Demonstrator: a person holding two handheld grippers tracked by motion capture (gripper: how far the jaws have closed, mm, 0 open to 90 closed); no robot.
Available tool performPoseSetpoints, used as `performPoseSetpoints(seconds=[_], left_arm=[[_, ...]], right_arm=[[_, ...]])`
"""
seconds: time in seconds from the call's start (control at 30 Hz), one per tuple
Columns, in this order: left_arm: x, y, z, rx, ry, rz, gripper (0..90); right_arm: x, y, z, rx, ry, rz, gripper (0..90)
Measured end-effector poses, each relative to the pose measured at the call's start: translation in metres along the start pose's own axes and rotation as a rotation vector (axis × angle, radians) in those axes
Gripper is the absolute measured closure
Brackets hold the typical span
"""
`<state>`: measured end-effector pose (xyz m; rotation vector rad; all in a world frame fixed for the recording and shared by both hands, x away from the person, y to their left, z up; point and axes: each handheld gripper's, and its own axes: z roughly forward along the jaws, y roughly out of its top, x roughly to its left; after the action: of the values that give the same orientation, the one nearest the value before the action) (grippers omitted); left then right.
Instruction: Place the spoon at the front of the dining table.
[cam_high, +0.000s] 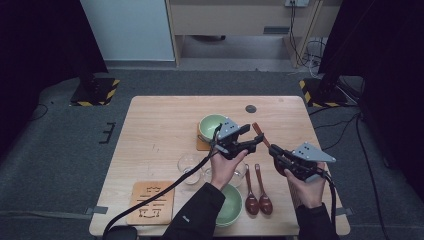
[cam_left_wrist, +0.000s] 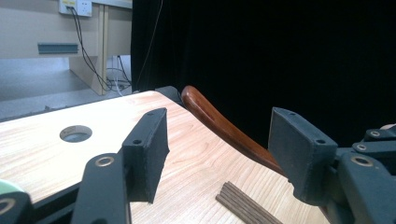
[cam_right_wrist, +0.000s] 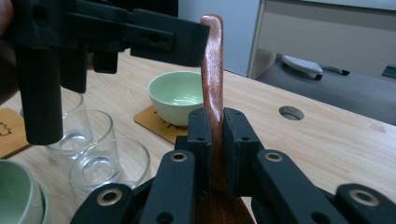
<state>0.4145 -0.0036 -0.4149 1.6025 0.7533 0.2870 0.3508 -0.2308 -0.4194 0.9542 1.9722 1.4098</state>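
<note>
Grey carpet floor (cam_high: 60, 150), black curtains (cam_high: 35, 35), pale cabinet (cam_high: 240, 17), white panel (cam_high: 130, 30) behind.

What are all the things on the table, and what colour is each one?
Table: one, light wood, under everything.
Bowls: two, pale green; one on a coaster, one at the near edge.
Glasses: clear, at least two, mid-table beside the left hand.
Spoons: two, dark brown, lying near the front; a third spoon is held up.
Coaster: one, tan wood, front left.
Left gripper: black, fingers open around the held spoon's handle.
Right gripper: black, fingers shut on that spoon.
</note>
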Motion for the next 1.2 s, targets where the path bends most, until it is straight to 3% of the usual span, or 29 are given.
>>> performPoseSetpoints(seconds=[1.2], left_arm=[[-0.0018,-0.0035,0.0034,0.016,-0.041,-0.045,59.9]], right_arm=[[0.0060,0.0003,0.0032,0.001,0.023,-0.013,82.0]])
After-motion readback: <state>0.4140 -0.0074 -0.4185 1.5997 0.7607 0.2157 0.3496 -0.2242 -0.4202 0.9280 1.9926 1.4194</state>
